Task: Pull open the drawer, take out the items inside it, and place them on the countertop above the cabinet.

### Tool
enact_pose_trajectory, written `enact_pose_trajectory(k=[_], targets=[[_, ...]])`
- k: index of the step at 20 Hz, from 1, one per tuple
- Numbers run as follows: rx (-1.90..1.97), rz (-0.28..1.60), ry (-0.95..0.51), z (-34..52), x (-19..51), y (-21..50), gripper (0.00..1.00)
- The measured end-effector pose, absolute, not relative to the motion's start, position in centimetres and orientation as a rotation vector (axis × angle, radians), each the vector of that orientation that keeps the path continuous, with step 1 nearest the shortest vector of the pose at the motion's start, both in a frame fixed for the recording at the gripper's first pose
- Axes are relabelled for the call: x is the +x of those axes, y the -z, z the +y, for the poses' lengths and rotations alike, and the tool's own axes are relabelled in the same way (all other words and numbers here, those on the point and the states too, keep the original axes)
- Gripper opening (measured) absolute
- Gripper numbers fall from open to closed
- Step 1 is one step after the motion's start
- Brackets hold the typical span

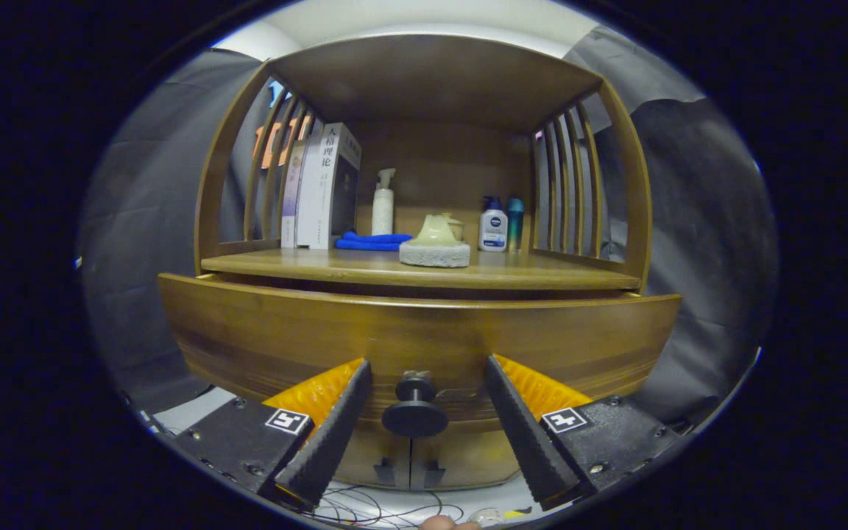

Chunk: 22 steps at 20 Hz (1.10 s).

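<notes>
A wooden cabinet stands straight ahead, with its drawer front point(409, 331) running across just below the countertop point(527, 276). The drawer looks pulled out a little, its inside hidden from here. A dark round knob point(415, 416) sticks out of the drawer front. My gripper point(428, 386) is open, its two fingers standing on either side of the knob without touching it. One fingertip point(354, 379) is left of the knob, the other to the right.
On the countertop stand upright books point(324, 188), a white pump bottle point(383, 202), a folded blue cloth point(371, 241), a pale sponge-like block with a cream object on it point(435, 246), and two small bottles point(501, 224). Slatted sides and a top board enclose the shelf. Cables lie below.
</notes>
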State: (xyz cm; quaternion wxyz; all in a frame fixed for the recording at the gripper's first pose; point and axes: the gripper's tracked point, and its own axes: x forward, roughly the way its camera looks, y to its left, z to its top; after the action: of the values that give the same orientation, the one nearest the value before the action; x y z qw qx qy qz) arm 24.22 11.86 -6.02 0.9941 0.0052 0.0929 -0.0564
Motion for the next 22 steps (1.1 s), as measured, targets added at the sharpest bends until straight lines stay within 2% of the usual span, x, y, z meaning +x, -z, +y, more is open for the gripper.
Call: enact_pose_trajectory(k=[22], targets=[[0.038, 0.162, 0.118, 11.5, 29.2, 6.3, 1.0]])
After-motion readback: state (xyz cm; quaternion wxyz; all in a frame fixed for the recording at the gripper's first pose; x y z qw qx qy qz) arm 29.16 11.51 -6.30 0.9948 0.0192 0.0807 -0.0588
